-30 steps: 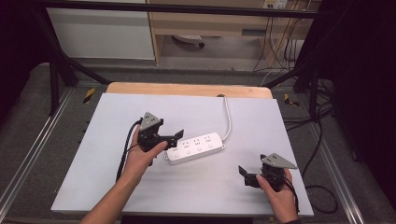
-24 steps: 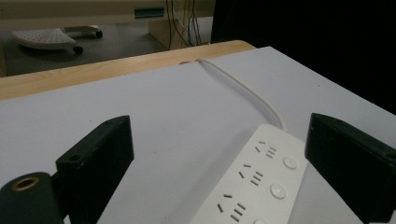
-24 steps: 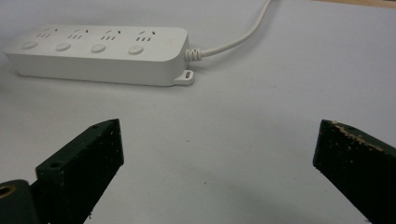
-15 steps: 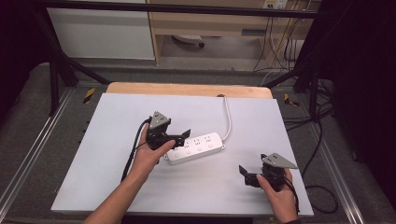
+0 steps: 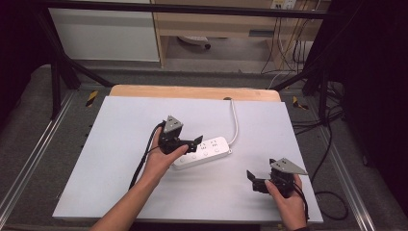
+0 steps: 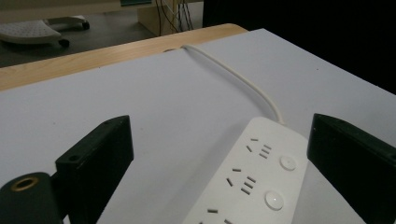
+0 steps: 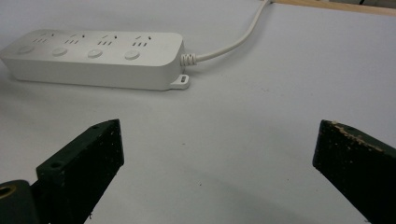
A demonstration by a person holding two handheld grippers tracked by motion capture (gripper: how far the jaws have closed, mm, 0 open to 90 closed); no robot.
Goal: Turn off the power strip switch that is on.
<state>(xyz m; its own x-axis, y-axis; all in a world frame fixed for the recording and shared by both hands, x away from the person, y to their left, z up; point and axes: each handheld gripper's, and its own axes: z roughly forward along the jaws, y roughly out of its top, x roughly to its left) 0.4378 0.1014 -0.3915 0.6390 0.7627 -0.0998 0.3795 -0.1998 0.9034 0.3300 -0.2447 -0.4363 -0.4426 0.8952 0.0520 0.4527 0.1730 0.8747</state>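
A white power strip (image 5: 206,151) with several sockets and round buttons lies mid-table, and its white cable (image 5: 235,121) curves off toward the back edge. My left gripper (image 5: 191,145) hovers open over the strip's left end. In the left gripper view the strip (image 6: 254,179) lies between the wide-apart jaws of the left gripper (image 6: 222,137), nearer the right one, and the cable (image 6: 233,77) runs off ahead. My right gripper (image 5: 254,181) stands open near the front right, apart from the strip. In the right gripper view the strip (image 7: 93,56) lies beyond the right gripper (image 7: 219,140), with bare table between the jaws.
A pale grey sheet (image 5: 120,125) covers the table, and a wooden edge (image 5: 192,91) shows at the back. Black frame bars (image 5: 57,72) stand at the back left. Dark cables (image 5: 332,144) trail on the floor at the right.
My left gripper has moved right, from beside the strip's left end to over it. The right gripper and the strip have stayed put.
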